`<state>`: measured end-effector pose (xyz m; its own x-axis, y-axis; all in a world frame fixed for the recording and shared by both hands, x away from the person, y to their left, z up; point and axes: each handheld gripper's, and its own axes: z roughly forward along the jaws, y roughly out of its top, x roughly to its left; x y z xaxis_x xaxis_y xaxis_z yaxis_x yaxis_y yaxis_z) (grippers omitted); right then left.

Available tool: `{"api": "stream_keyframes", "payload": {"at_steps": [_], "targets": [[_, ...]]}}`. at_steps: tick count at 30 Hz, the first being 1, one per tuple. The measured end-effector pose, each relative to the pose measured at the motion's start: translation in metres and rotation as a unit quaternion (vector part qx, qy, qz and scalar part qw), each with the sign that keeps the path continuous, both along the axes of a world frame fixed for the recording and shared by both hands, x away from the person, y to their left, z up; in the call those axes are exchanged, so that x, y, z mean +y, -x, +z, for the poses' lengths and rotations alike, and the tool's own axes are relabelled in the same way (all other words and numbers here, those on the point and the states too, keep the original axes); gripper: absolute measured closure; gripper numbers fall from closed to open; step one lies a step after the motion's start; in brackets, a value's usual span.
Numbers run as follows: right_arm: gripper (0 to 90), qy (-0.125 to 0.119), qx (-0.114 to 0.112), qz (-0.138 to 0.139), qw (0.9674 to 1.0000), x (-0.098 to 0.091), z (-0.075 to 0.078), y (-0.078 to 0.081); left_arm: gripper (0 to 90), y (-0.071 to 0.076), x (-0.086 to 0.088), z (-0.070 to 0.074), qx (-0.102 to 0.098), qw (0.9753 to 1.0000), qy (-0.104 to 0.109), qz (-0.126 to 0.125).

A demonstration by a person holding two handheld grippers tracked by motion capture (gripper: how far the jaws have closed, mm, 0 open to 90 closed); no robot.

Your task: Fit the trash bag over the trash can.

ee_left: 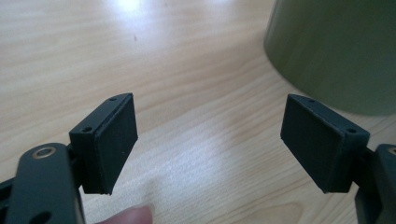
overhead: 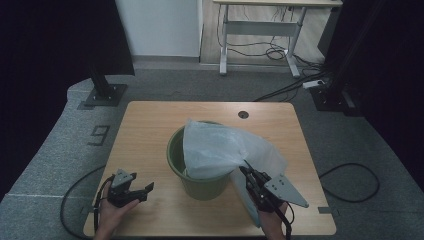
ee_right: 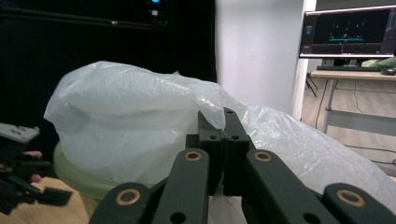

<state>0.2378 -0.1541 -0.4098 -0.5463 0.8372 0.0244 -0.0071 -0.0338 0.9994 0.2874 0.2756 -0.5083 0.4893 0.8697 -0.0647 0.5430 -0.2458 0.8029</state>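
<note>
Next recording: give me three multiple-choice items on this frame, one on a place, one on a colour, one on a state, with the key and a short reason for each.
1. Where does the bucket stand?
A. near the middle of the table
B. on the floor
C. at the table's far left corner

2. What colour is the bucket?
A. red
B. green
C. blue

3. How is the right gripper?
A. wide open over the table
B. shut on the plastic bag
C. shut on the bucket's rim

Key:
1 A: the bucket sits on the table near its middle.
2 B: its wall is olive green.
3 B: the right gripper has its jaws together with film of the plastic bag pinched between them; the left gripper is the open one.
</note>
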Motion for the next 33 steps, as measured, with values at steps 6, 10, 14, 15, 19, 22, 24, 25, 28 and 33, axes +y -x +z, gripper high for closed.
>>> {"api": "stream_keyframes", "payload": {"at_steps": [6, 10, 14, 15, 19, 22, 24, 25, 28, 33], "targets": [[88.4, -0.001, 0.009, 0.012, 0.9999, 0.007, -0.005, -0.005, 19.7, 0.003, -0.001, 0.012, -0.003, 0.9997, 0.023, 0.012], [88.4, -0.001, 0.011, 0.021, 0.9997, 0.010, -0.008, -0.003, 20.0, 0.006, -0.006, 0.025, -0.014, 0.9996, 0.022, 0.007], [88.4, 0.001, 0.014, 0.026, 0.9996, 0.010, -0.009, -0.003, 21.0, 0.010, -0.010, 0.045, -0.034, 0.9991, 0.025, 0.000], [88.4, 0.002, 0.015, 0.027, 0.9995, 0.011, -0.010, -0.003, 23.4, 0.012, -0.011, 0.051, -0.041, 0.9987, 0.029, -0.004], [88.4, 0.004, 0.012, 0.029, 0.9995, 0.009, -0.008, -0.003, 24.7, 0.015, -0.019, 0.067, -0.056, 0.9978, 0.027, -0.021], [88.3, -0.001, 0.013, 0.029, 0.9995, 0.008, -0.007, -0.003, 24.0, 0.015, -0.020, 0.080, -0.062, 0.9971, 0.033, -0.027], [88.3, -0.002, 0.013, 0.031, 0.9994, 0.007, -0.007, -0.003, 24.0, 0.015, -0.020, 0.091, -0.068, 0.9960, 0.049, -0.031], [88.3, -0.001, 0.012, 0.031, 0.9994, 0.006, -0.007, -0.003, 24.0, 0.015, -0.021, 0.096, -0.071, 0.9954, 0.056, -0.032], [88.3, -0.003, 0.014, 0.035, 0.9993, 0.006, -0.009, -0.004, 22.6, 0.014, -0.028, 0.112, -0.087, 0.9947, 0.049, -0.020], [87.8, -0.003, 0.020, 0.040, 0.9990, 0.007, -0.010, -0.005, 23.5, 0.013, -0.040, 0.133, -0.105, 0.9929, 0.044, -0.034]]}}
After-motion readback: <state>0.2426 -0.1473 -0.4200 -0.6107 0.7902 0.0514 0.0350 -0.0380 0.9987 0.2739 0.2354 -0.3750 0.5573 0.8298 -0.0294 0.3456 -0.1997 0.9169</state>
